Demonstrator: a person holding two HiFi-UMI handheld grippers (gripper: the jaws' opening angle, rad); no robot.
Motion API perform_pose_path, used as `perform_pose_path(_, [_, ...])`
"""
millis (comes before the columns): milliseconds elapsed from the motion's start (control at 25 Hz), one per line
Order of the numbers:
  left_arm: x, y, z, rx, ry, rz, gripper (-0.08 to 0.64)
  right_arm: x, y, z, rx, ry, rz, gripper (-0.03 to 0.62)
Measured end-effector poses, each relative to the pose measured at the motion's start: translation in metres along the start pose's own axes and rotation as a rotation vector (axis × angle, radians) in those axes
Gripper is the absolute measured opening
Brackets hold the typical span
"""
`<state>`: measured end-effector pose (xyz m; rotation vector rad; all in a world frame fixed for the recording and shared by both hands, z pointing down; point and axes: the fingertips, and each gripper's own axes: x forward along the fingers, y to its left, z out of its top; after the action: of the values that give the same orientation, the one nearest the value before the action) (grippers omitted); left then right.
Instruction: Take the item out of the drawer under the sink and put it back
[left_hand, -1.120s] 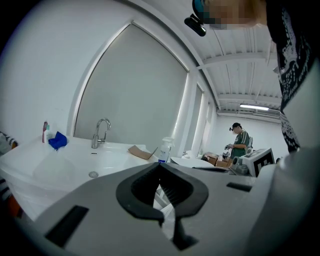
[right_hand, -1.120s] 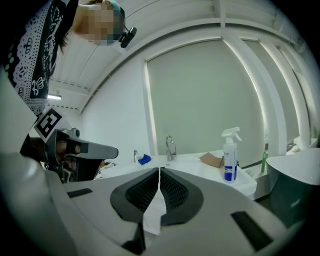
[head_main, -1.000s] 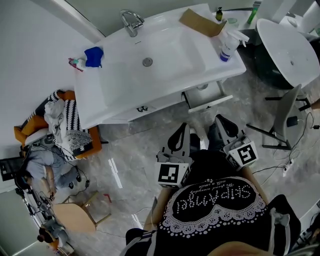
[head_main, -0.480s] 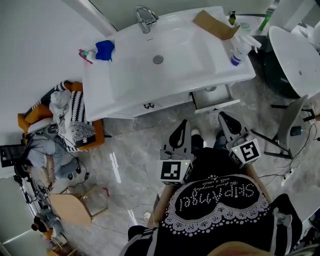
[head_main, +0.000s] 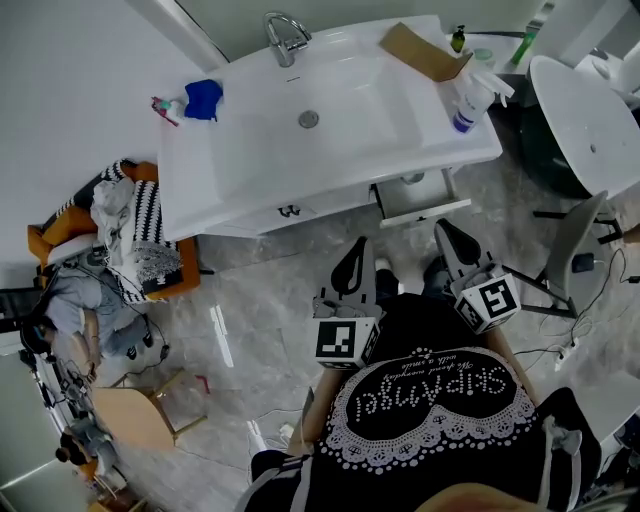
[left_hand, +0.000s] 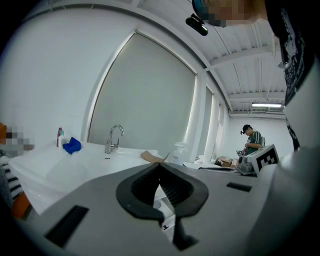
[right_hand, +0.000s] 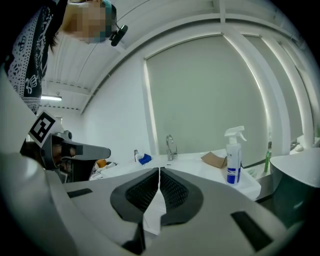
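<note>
Little has shifted since a second ago; the sink only drifts in frame. My left gripper (head_main: 358, 248) and right gripper (head_main: 442, 232) are pressed together, empty. Drawer (head_main: 428, 211) sits ajar at upper centre, nearer my right; item not visible inside.

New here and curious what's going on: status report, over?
Left gripper shut, empty. Right gripper shut, empty. Both short of the drawer under the sink; drawer partly open, contents unseen. Nothing seen in the way.

Mock bathroom in a lab/studio: white sink (head_main: 250, 140) w/ faucet (head_main: 285, 38) at back, spray bottle (head_main: 466, 100) on its right edge, drawer (head_main: 422, 210) ajar below, person (head_main: 90, 305) w/ cables left of sink.
</note>
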<state>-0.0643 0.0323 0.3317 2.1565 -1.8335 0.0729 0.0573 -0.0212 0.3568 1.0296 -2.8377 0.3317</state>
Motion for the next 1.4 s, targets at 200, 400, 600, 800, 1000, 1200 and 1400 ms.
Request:
perform_pose_path(200, [-0.002,0.003,0.001,-0.030,-0.011,0.007,0.003,0.000,0.006,0.000,-0.035,-0.007,0.001,0.021])
perform_pose_path(400, [-0.004,0.002,-0.007,-0.039,0.016,-0.001,0.003,-0.007,0.003,-0.012,0.008,0.019,-0.029,0.021])
perform_pose_path(600, [-0.003,0.006,-0.009,-0.048,0.038,-0.008,0.003,-0.007,0.001,-0.011,0.020,0.011,-0.064,0.021])
perform_pose_path(800, [-0.007,0.019,-0.014,-0.084,0.039,0.029,0.003,-0.004,-0.007,-0.017,0.004,0.033,-0.077,0.021])
perform_pose_path(1000, [-0.001,0.026,-0.013,-0.107,0.034,0.051,0.003,0.004,-0.011,-0.030,-0.162,0.122,-0.059,0.021])
perform_pose_path(1200, [0.004,0.032,-0.008,-0.099,0.024,0.058,0.003,0.021,-0.027,-0.057,-0.303,0.220,-0.047,0.021])
perform_pose_path(1400, [0.010,0.035,-0.003,-0.071,0.032,0.063,0.003,0.040,-0.055,-0.083,-0.337,0.300,-0.064,0.021])
